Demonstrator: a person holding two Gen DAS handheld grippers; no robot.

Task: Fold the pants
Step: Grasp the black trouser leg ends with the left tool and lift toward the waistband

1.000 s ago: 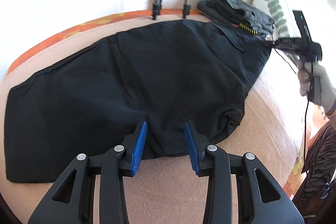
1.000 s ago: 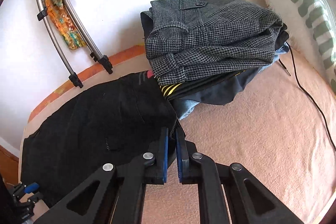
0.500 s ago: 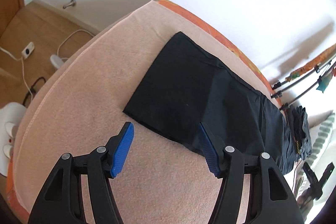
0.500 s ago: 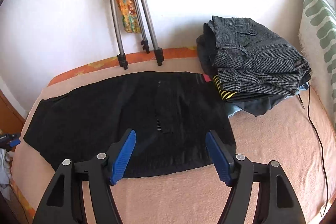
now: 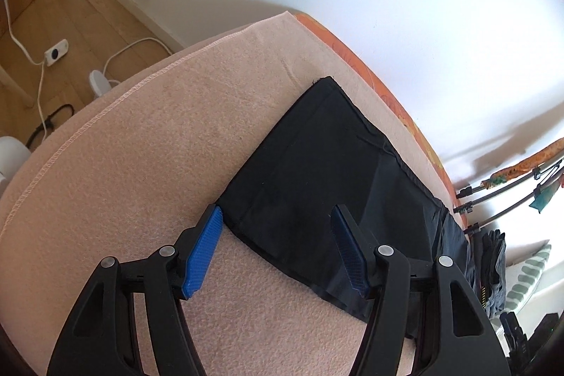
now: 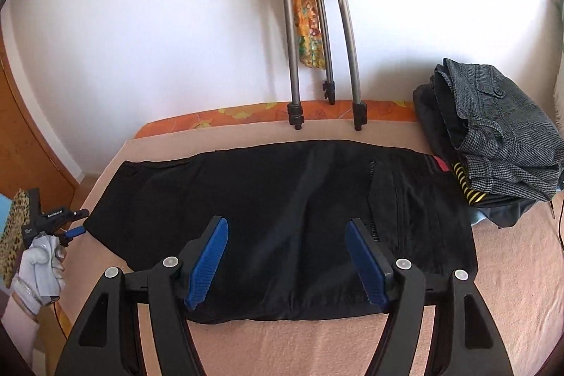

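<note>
The black pants (image 6: 282,221) lie flat and lengthwise on the bed (image 6: 511,288), which is covered by a pink blanket, legs folded one over the other, with the hem end toward the foot of the bed and the waist end beside a stack of folded clothes (image 6: 493,136). Their far long edge runs close to the orange strip of mattress along the wall; the near long edge leaves a broad band of bare blanket in front. The waist edge touches or nearly touches the stack, while past the hem edge (image 5: 275,143) the blanket stays bare up to its stitched border. The left gripper (image 5: 278,249) is released, its blue pads spread and straddling the near hem corner, nothing pinched between them; a gloved hand (image 6: 42,263) carries it at the bed's left side. The right gripper (image 6: 287,263) hangs above the middle of the pants, jaws wide apart and gripping nothing. Tripod legs (image 6: 328,59) stand on the orange strip behind the pants, against the white wall.
</note>
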